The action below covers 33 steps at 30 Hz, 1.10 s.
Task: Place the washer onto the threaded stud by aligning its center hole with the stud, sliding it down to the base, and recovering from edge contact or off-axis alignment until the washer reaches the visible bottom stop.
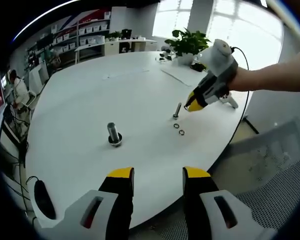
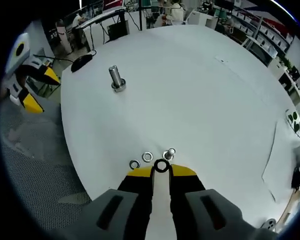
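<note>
Left gripper view: the yellow-tipped grey left gripper [image 1: 158, 176] is cut off by the bottom edge, and the small metal washers [image 1: 178, 128] beside the thin upright bolt [image 1: 177, 110] are too small to count or tell apart. The yellow tips of the right gripper [image 1: 193, 105] sit against that bolt, contact unclear. Right gripper view: the dark ring washer [image 2: 162, 166] sits pinched at the right gripper's tips, its lower edge hidden between them; the left gripper [image 2: 31, 90] is partly cropped by the left edge.
</note>
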Motion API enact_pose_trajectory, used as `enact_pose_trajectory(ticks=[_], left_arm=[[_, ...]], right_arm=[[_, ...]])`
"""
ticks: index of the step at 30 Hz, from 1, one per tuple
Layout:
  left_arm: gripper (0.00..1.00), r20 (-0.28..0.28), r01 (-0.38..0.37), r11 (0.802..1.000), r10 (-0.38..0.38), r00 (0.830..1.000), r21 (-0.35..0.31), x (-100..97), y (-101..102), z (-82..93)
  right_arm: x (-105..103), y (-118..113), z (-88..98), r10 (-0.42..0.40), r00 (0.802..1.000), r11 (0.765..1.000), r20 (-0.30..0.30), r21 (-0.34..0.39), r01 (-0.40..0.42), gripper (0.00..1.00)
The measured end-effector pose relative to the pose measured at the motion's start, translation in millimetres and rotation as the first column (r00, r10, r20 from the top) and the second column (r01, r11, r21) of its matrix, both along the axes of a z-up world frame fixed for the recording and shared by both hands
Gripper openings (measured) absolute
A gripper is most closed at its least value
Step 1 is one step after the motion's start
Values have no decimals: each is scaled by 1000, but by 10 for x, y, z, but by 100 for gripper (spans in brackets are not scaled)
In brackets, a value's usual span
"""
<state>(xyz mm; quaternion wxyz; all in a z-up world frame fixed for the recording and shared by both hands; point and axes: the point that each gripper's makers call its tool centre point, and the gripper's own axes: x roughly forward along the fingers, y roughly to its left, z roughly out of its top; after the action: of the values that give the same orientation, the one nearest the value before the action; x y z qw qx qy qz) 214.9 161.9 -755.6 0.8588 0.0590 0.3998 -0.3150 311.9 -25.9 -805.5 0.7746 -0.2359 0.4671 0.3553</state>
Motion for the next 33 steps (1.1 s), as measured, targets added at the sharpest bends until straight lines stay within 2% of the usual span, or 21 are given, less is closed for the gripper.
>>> enact_pose_trajectory(ticks=[11,16,33], left_arm=[[37,-2,4,1000,-4,1000,5,-8,-5,-9],[37,-4,7,1000,-7,1000,9,-16,-5,-13],[37,-4,8,1000,-8,1000,2,-14,-13,-11]], right_arm=[[98,47,73,-2,1000,1000,31,13,1,13],[164,41,49,2,1000,1000,28,1,-2,13],[190,63,-21,34,999,999,16,-35,-33,13]])
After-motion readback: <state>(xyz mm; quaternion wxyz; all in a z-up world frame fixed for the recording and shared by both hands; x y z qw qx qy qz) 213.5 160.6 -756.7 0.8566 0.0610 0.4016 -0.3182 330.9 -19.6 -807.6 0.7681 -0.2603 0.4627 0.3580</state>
